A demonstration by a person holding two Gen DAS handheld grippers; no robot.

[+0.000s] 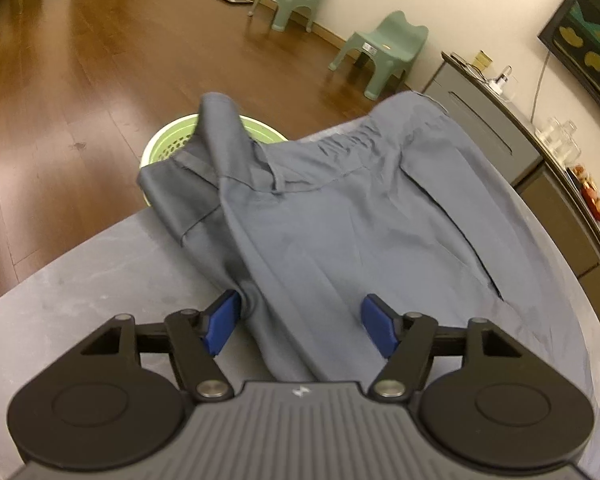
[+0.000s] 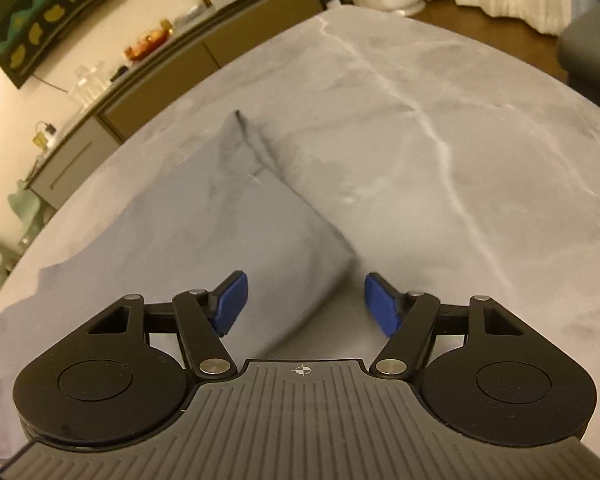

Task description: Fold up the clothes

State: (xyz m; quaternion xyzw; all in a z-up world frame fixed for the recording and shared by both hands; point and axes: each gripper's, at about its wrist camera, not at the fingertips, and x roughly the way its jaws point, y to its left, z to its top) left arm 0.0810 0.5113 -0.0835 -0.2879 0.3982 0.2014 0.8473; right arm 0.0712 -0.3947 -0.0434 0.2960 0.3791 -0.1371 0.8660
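Grey-blue shorts (image 1: 340, 216) lie spread on the grey table (image 1: 100, 280), waistband at the far end, one leg bunched up over the table's far edge. My left gripper (image 1: 300, 324) is open, its blue pads on either side of a fold of the shorts near the crotch. In the right wrist view one leg of the shorts (image 2: 220, 216) lies flat, its hem corner pointing away. My right gripper (image 2: 304, 304) is open just above the leg's near right edge, holding nothing.
A green laundry basket (image 1: 168, 144) stands on the wooden floor beyond the table's far edge. Two green stools (image 1: 380, 52) stand by the wall. A low cabinet (image 1: 500, 132) with jars runs along the right. The marbled table top (image 2: 460, 140) stretches to the right of the shorts.
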